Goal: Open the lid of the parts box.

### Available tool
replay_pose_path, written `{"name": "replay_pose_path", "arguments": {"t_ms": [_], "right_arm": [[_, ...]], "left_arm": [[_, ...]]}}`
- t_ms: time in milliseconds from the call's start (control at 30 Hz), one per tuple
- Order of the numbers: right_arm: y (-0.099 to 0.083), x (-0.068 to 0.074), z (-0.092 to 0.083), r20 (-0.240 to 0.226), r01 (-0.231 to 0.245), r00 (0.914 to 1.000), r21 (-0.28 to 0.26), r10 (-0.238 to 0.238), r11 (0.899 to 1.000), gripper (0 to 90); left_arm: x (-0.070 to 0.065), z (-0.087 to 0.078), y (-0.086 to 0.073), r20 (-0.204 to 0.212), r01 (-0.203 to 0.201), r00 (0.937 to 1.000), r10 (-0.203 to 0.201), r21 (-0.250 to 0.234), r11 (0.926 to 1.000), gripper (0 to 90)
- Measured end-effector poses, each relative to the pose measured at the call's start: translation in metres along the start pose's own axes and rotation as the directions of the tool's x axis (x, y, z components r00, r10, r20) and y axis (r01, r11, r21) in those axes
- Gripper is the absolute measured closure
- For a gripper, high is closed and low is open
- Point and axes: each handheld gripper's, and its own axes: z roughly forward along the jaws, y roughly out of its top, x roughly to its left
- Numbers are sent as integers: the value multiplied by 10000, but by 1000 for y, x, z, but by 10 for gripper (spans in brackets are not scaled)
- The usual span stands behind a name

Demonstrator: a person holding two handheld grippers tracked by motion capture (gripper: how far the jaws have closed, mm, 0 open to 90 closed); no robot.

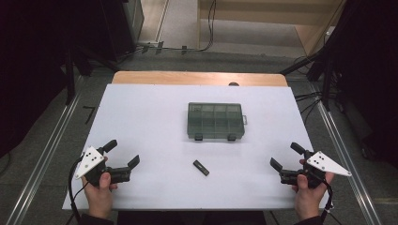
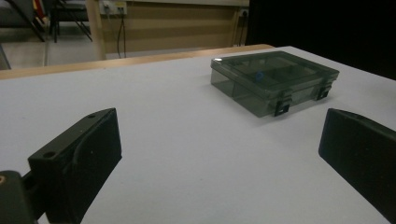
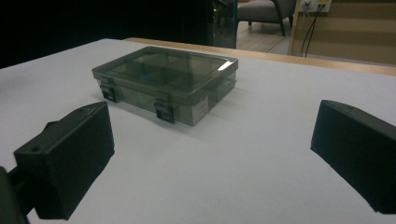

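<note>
The white worktop (image 1: 155, 140) is seen from above with its far wooden edge (image 1: 197, 78) exposed beyond the white sheet; its left and right edges are flanked by metal rails on the floor. Both tongs are held low near the front edge, one toward each front corner, with a broad stretch of bare white surface left between them.

A closed, smoky-grey compartment box (image 1: 216, 121) is found ahead of both tongs, roughly midway between them and well apart from each; its two black latches are turned toward the person. In the left gripper view the box (image 2: 273, 81) is seen ahead and to the right; in the right gripper view the box (image 3: 168, 79) is seen ahead and to the left, and something small and blue is glimpsed through the lid. Open surface lies around the box on every side.

The left tongs (image 1: 124, 152) are held in the left hand (image 1: 100, 192), the jaws spread wide with nothing between them. The right tongs (image 1: 286, 156) are held in the right hand (image 1: 308, 194), likewise spread wide and empty.

A small black oblong object (image 1: 201, 167) lies flat between the two tongs, nearer the person than the box, clear of both tongs.
</note>
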Motion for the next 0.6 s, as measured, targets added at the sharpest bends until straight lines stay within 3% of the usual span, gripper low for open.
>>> {"name": "replay_pose_path", "arguments": {"t_ms": [600], "right_arm": [[26,4,14,-326,31,9995,205,-25,9998,0]], "left_arm": [[-6,22,24,463,14,9989,-16,44,10000,0]]}}
